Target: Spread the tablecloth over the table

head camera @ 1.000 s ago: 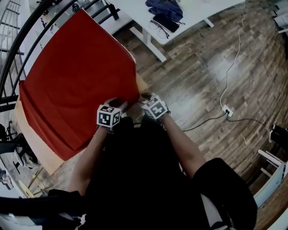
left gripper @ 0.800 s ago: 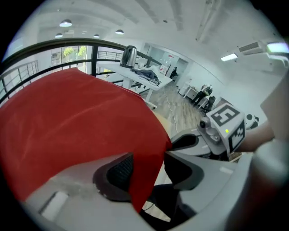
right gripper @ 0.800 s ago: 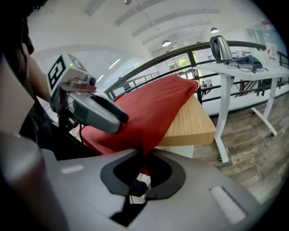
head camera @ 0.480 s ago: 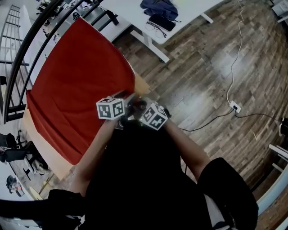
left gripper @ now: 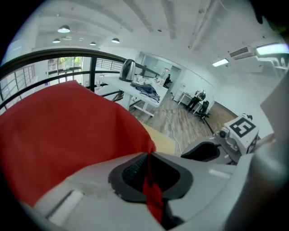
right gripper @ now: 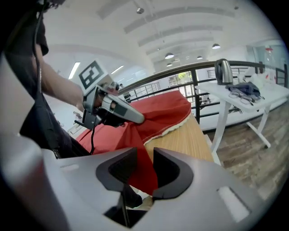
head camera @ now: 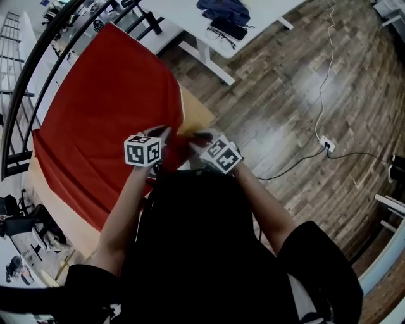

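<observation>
A red tablecloth (head camera: 107, 107) covers most of a wooden table (head camera: 197, 112), whose near right corner shows bare. My left gripper (head camera: 164, 134) is shut on the cloth's corner; a red fold (left gripper: 151, 189) is pinched between its jaws, which have just closed. Right beside it, my right gripper (head camera: 199, 137) stands open. Its jaws have just been opening, and red cloth (right gripper: 143, 167) hangs loose in the gap between them. The right gripper view shows the left gripper (right gripper: 134, 118) holding the cloth lifted off the wood (right gripper: 185, 140).
A white desk (head camera: 190, 19) with dark clothing and glasses stands beyond the table. A black railing (head camera: 38, 63) curves along the left side. A cable and socket (head camera: 324, 144) lie on the wooden floor to the right.
The cloth's near corner has been lifted and drawn back, baring more wood at the table's right corner. Both grippers rose, and the left one now pinches the cloth.
</observation>
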`<state>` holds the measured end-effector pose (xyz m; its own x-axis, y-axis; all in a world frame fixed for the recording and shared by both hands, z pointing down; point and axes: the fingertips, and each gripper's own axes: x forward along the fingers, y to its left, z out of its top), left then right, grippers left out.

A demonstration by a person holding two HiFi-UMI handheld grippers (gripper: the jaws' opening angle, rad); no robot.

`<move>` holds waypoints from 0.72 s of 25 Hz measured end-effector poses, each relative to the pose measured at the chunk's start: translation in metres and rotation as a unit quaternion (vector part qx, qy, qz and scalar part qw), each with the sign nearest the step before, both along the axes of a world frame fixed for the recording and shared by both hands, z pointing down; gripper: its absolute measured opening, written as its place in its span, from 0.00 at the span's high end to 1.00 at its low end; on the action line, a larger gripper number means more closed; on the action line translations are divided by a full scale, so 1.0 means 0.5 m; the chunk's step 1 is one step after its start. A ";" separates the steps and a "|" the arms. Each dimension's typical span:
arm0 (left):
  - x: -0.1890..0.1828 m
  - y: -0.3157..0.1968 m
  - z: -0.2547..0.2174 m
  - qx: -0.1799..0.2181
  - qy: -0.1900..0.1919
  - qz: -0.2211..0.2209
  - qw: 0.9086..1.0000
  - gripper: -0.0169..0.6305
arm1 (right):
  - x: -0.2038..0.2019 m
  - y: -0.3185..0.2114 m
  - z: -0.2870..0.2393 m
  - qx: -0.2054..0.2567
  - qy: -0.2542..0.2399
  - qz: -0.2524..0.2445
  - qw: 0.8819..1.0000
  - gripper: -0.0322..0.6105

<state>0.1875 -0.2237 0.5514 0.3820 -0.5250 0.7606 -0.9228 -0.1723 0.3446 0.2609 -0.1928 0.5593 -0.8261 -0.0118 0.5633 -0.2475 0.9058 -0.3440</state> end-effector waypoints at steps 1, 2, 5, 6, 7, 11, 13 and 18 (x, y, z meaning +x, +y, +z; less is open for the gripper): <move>-0.024 0.013 0.003 -0.004 0.003 -0.003 1.000 0.95 | 0.001 0.001 -0.001 -0.021 -0.006 0.009 1.000 0.76; -0.047 0.026 0.010 -0.009 0.004 -0.005 1.000 0.95 | 0.001 0.001 -0.002 -0.044 -0.014 0.019 0.999 0.76; -0.102 0.063 0.038 -0.025 -0.008 -0.001 1.000 0.94 | -0.013 -0.018 -0.005 -0.076 -0.022 0.068 0.995 0.80; -0.117 0.073 0.048 -0.029 -0.009 -0.001 1.000 0.93 | -0.026 -0.023 -0.002 -0.070 -0.016 0.079 0.994 0.80; -0.129 0.081 0.057 -0.032 -0.008 -0.002 0.999 0.91 | -0.043 -0.025 0.001 -0.062 -0.009 0.083 0.995 0.80; -0.160 0.108 0.091 -0.045 0.004 -0.001 0.999 0.86 | -0.140 -0.009 0.020 -0.051 0.016 0.062 0.997 0.77; -0.164 0.121 0.104 -0.049 -0.004 0.014 0.999 0.85 | -0.178 0.002 0.037 -0.044 0.040 0.048 0.997 0.77; -0.159 0.124 0.109 -0.039 -0.012 0.022 0.999 0.89 | -0.218 0.003 0.057 0.008 0.088 0.037 0.995 0.74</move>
